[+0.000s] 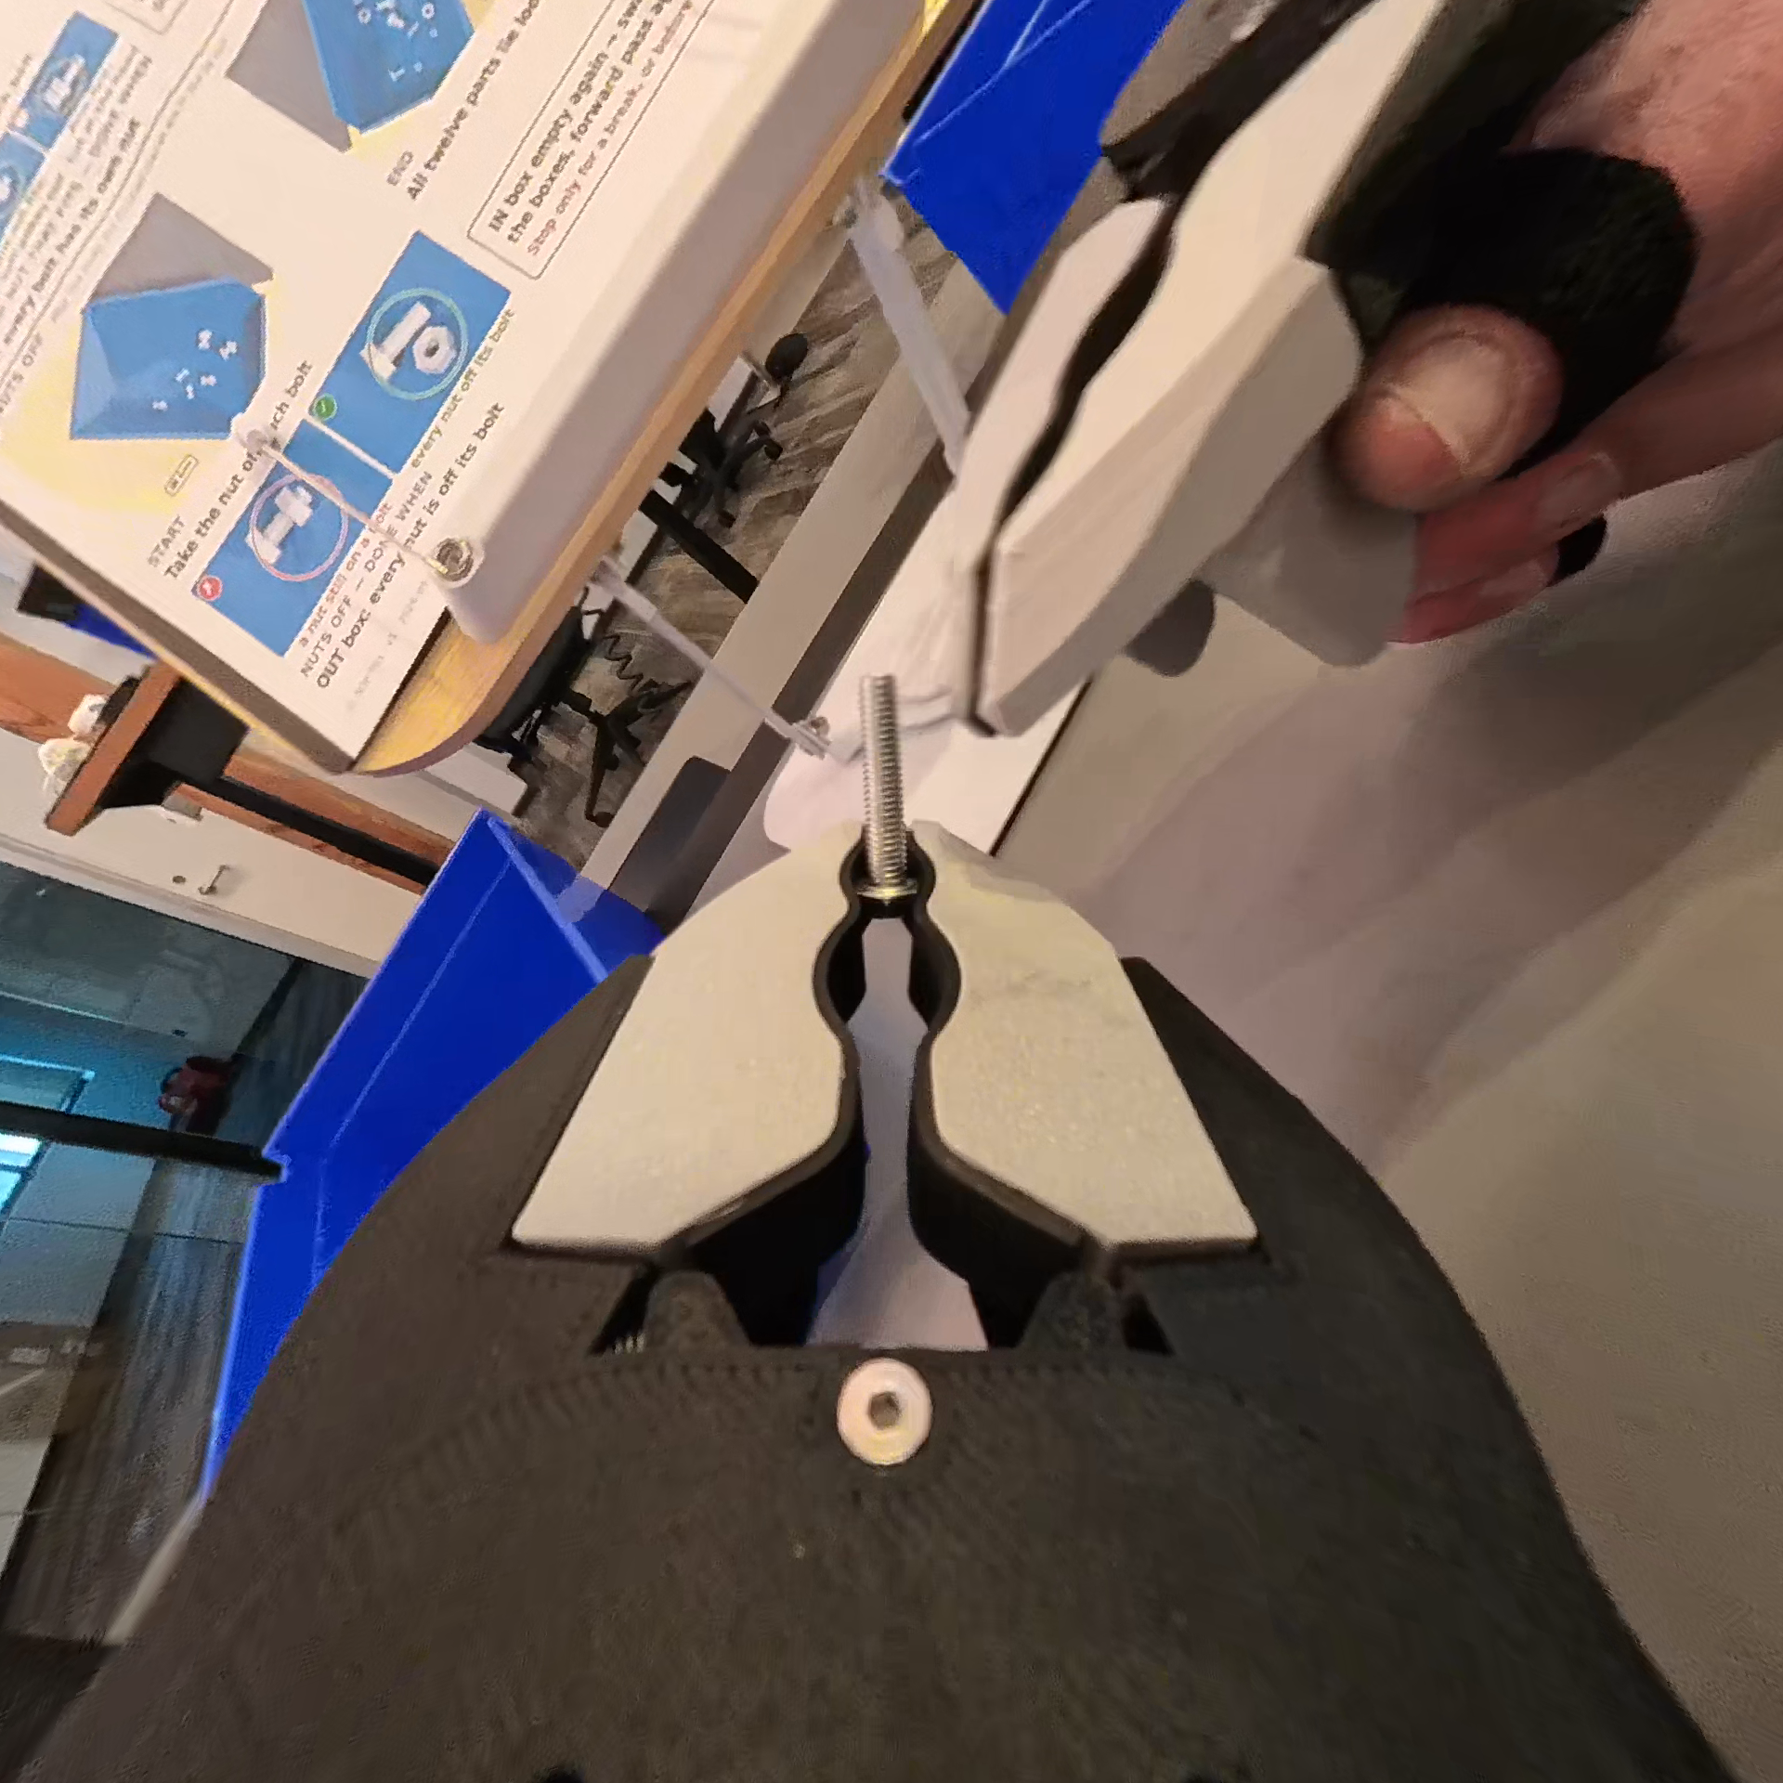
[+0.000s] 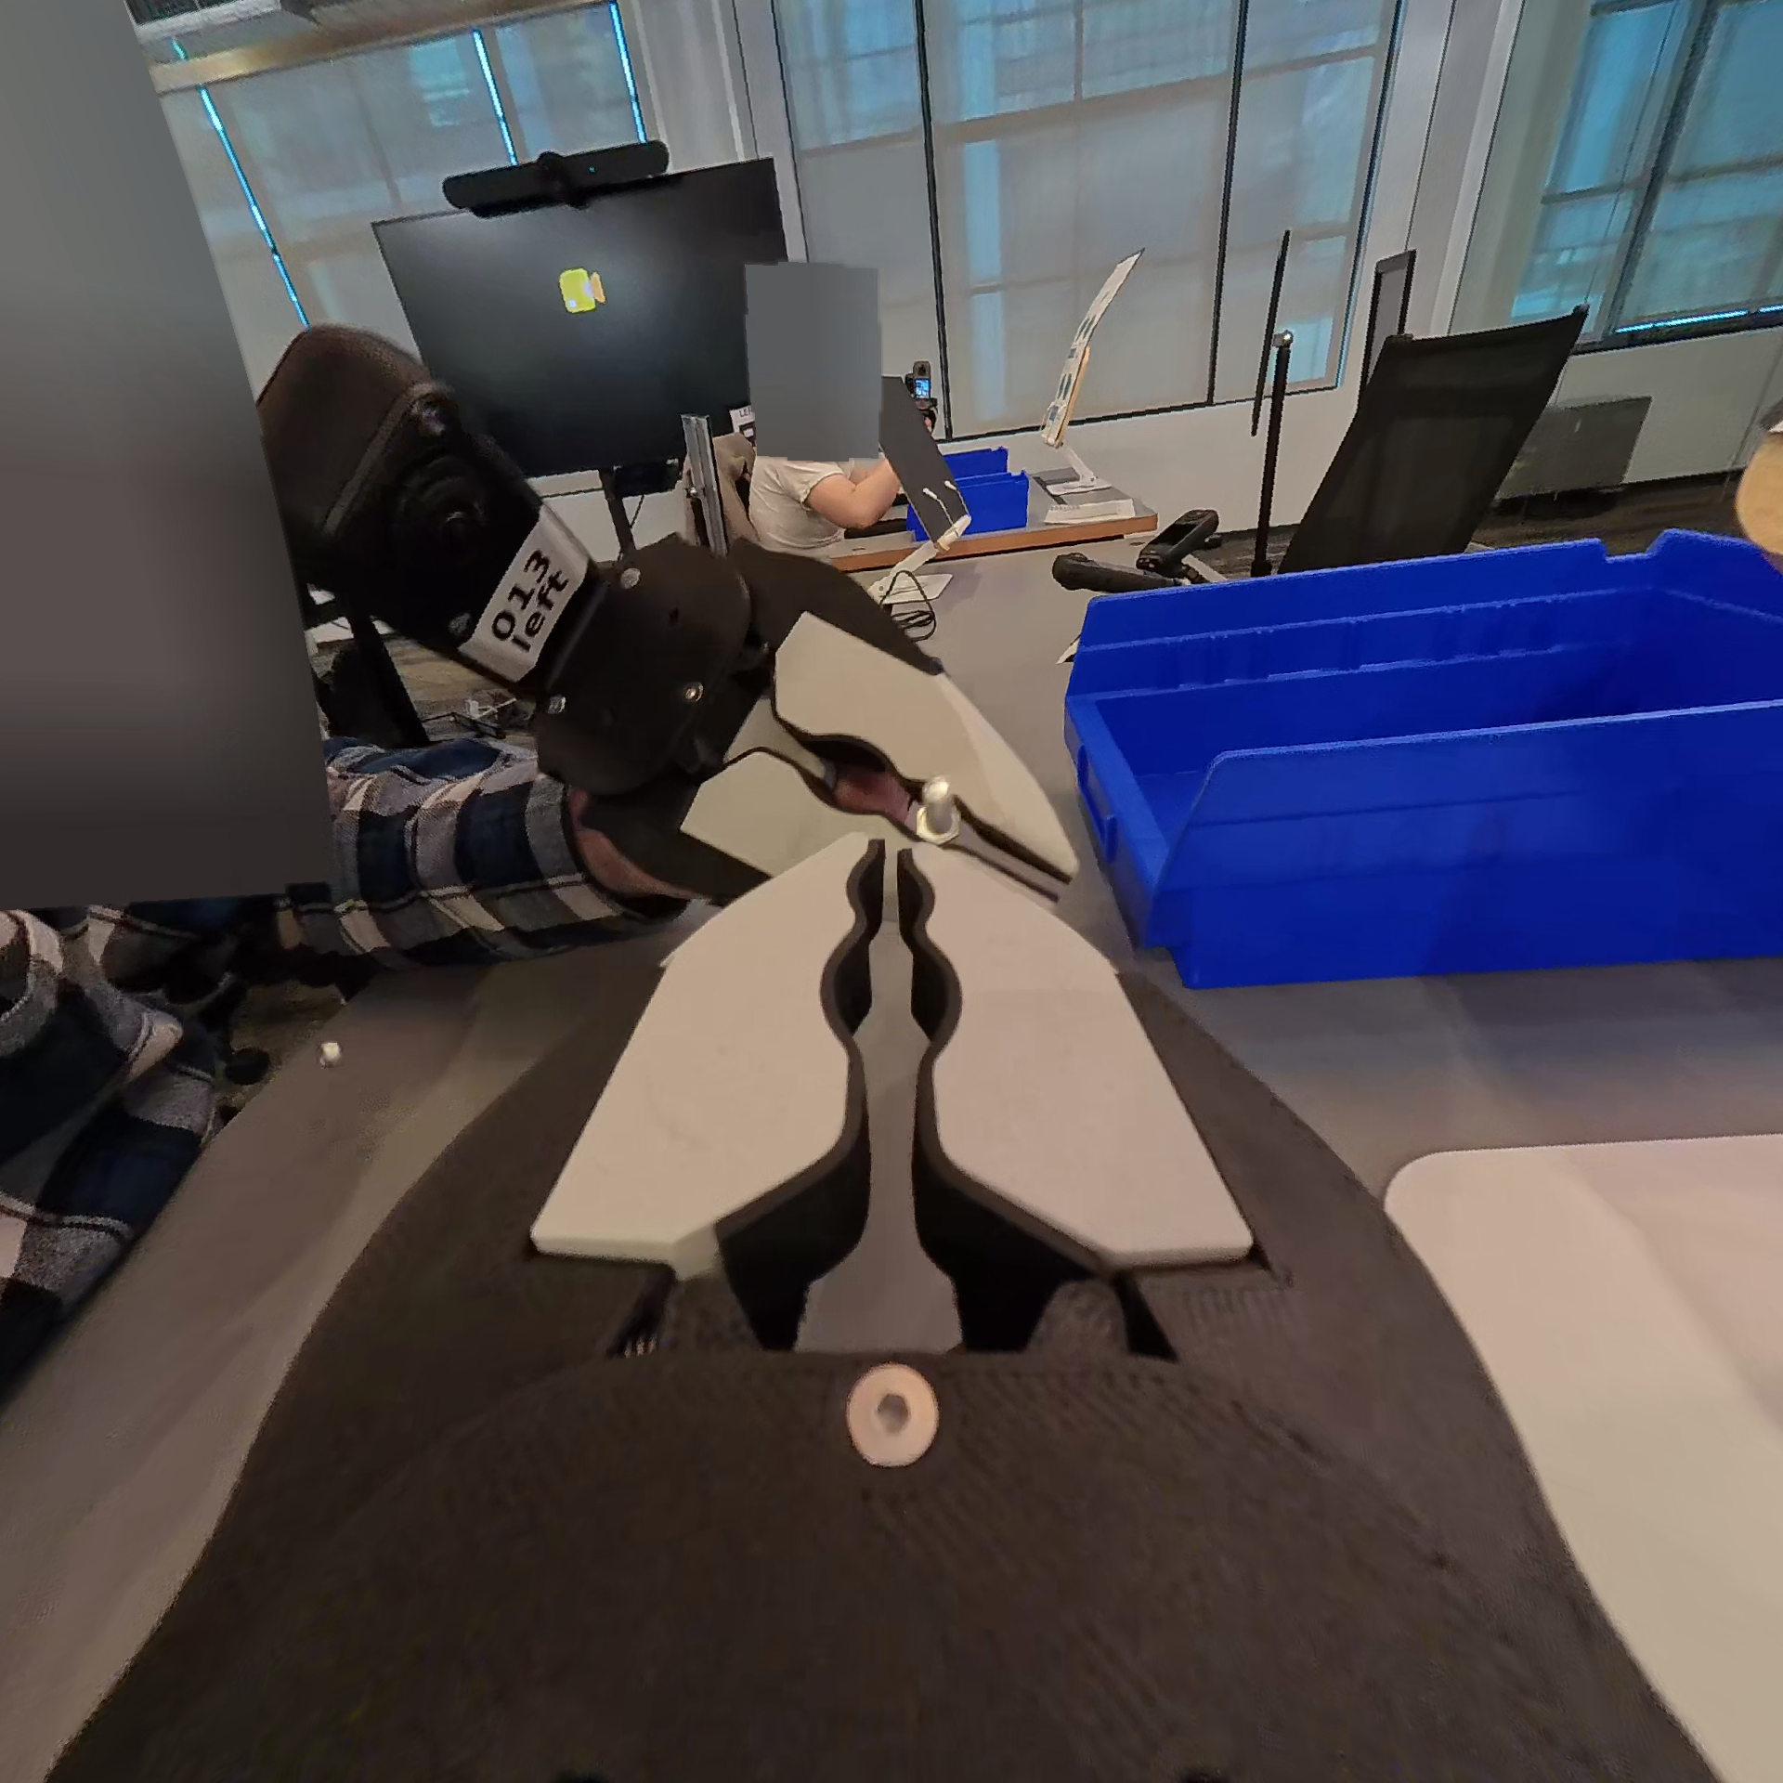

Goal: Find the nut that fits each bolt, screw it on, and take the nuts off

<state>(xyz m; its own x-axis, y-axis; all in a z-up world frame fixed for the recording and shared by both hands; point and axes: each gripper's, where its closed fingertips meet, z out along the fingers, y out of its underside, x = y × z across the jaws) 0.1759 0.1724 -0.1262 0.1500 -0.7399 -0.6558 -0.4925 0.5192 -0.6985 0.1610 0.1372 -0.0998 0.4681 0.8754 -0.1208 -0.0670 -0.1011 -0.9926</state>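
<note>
My left gripper is shut on a silver bolt. The pads clamp its base in the round notch, and the threaded shaft sticks straight out ahead. In the right wrist view the left gripper is raised just beyond my right fingertips, the bolt points toward the camera, and a hex piece sits at its base. My right gripper has its jaws a narrow slit apart with nothing between them. In the left wrist view the right gripper hovers just right of the bolt's tip, held by a hand.
A blue bin stands on the grey table to the right, also visible in the left wrist view. A white instruction board tilts at the upper left. A white mat lies at the near right. A small pale piece lies on the table at the left. My hands' fingertips stand some 4 cm from each other.
</note>
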